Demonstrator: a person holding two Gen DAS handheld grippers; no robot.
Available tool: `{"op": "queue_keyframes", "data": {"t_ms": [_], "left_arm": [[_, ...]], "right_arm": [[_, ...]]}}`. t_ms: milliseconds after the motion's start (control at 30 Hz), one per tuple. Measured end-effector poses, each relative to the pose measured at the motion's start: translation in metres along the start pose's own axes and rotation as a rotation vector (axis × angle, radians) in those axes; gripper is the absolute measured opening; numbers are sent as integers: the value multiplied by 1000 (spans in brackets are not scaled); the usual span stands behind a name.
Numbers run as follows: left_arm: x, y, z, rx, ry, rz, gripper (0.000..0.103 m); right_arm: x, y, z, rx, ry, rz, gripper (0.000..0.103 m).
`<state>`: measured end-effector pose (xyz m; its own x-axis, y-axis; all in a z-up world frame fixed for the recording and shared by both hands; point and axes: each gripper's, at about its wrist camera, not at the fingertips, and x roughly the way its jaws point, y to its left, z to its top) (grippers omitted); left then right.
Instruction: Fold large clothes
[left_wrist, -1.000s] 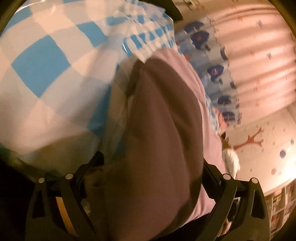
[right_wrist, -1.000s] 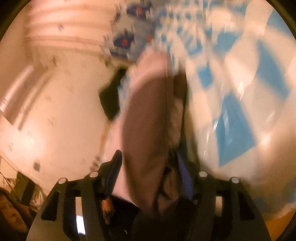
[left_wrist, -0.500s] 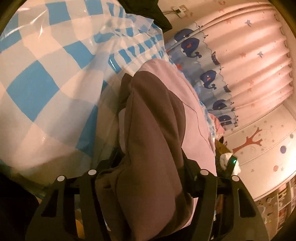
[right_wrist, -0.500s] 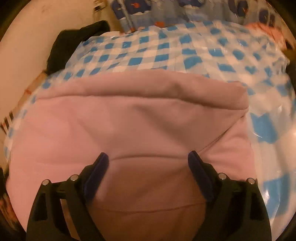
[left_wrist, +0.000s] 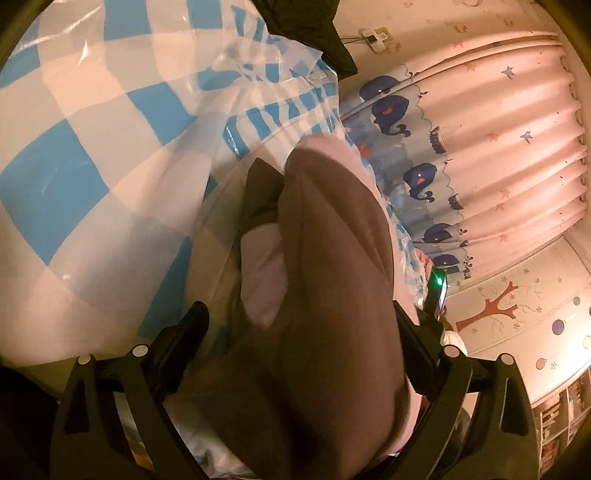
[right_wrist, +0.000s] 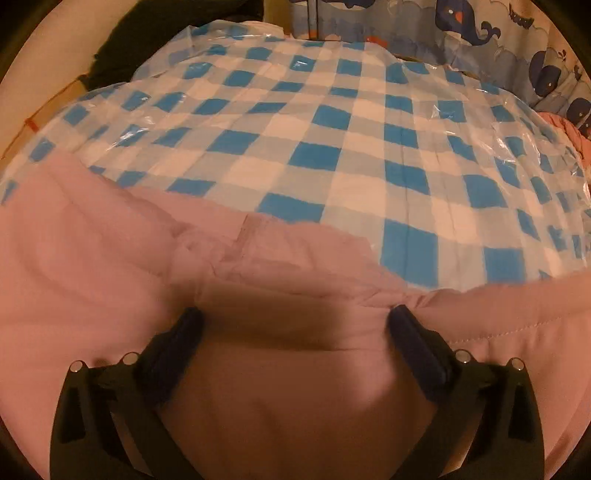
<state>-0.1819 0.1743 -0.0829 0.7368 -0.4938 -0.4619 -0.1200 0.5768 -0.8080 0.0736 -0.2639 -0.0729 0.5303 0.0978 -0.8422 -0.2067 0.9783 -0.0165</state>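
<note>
Blue-checked plastic sheet (right_wrist: 332, 122) covers the surface, whale curtain (left_wrist: 480, 147) behind. Pink garment (right_wrist: 92, 266) lies along its near edge. Left gripper (left_wrist: 299, 317) jaws just reopened, wide around a bunched fold; right gripper (right_wrist: 295, 321) spread, released over it.

Dim warm orange light, fisheye-bent edges, dark corners, glare on plastic

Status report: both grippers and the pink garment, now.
Left gripper jaws just reopened, wide around bunched pink garment. Right gripper just opening, above flat garment. Checkered cover unobstructed.
</note>
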Motion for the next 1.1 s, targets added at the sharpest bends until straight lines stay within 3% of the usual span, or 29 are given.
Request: {"op": "queue_keyframes", "data": {"t_ms": [67, 133, 267, 367, 433, 467, 533, 633, 667, 700, 767, 900, 967, 1033, 1100], "left_arm": [[-2, 1, -1, -3, 13, 21, 91], [0, 9, -4, -39, 39, 28, 91], [4, 18, -9, -83, 44, 27, 92], [20, 2, -10, -32, 58, 30, 92], [23, -12, -14, 19, 36, 66, 91], [21, -20, -15, 51, 25, 86, 87], [14, -30, -14, 99, 26, 89, 85], [11, -22, -14, 74, 49, 106, 87], [12, -19, -16, 58, 49, 113, 89], [13, -18, -18, 50, 40, 119, 90], [20, -20, -23, 43, 47, 123, 92], [21, -22, -26, 38, 51, 141, 92], [21, -18, -24, 19, 63, 133, 93], [24, -15, -25, 7, 61, 129, 95], [29, -17, -29, 0, 63, 131, 95]], "right_arm": [[-20, 3, 0, -6, -17, 23, 97], [-64, 14, -14, -43, -87, 71, 97], [-134, 45, -86, -160, -194, 57, 97], [-99, 62, -126, -221, -96, 36, 97], [-90, 50, -128, -165, -78, 94, 97], [-96, 43, -124, -127, -64, 127, 97], [-131, 33, -128, -80, -141, 158, 97], [-163, 20, -153, -75, -189, 71, 97], [-157, 15, -162, -71, -154, 30, 97], [-138, 7, -172, -69, -76, 31, 97], [-125, 1, -181, -71, -47, 72, 97], [-176, -10, -181, -10, -159, 127, 97], [-183, -18, -189, -2, -164, 58, 97], [-154, -26, -198, -45, -34, -10, 97], [-147, -26, -201, -64, -6, -1, 97]]}}
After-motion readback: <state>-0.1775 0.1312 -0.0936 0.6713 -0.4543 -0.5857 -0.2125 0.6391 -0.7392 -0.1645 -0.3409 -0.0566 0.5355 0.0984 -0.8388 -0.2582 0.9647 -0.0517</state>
